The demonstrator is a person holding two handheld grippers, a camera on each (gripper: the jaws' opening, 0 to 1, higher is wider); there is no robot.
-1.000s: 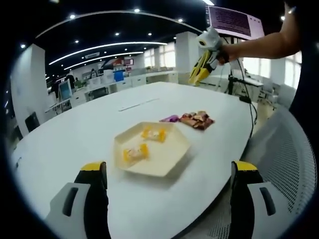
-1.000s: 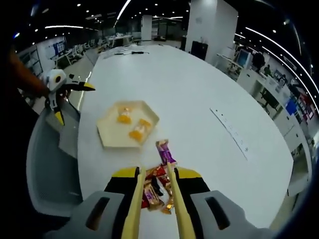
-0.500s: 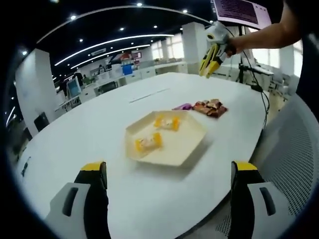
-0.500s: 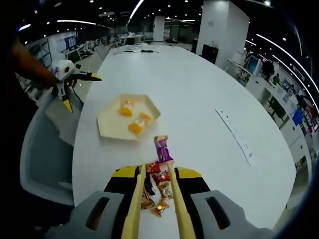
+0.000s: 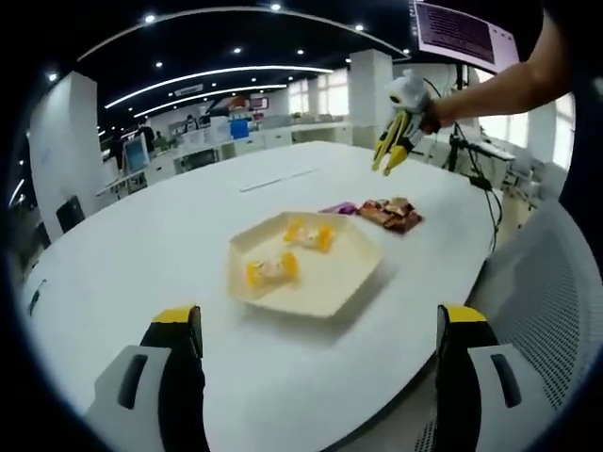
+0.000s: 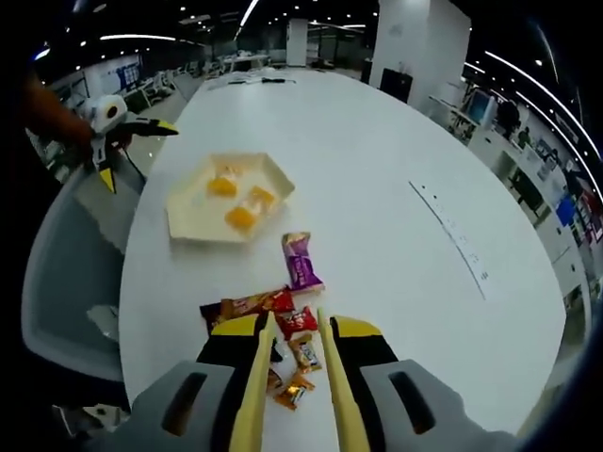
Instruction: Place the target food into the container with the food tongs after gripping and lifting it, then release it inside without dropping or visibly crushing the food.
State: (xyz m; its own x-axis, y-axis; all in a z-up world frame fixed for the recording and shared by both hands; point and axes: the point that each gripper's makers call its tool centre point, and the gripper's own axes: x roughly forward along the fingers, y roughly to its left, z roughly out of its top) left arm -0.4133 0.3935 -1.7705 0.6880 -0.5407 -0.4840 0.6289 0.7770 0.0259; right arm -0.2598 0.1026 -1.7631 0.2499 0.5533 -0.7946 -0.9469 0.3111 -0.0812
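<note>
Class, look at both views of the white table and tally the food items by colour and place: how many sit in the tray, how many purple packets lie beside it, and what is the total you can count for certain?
Yellow wrapped sweets in the hexagonal tray: 2
Purple packet on the table beside the tray: 1
Red and orange packets in the pile: overlapping, cannot count exactly
Total countable: 3

In the right gripper view the tray (image 6: 188, 212) with two sweets (image 6: 236, 202) sits upper left on the tabletop (image 6: 377, 179), the snack pile (image 6: 273, 330) lower centre below it.
</note>
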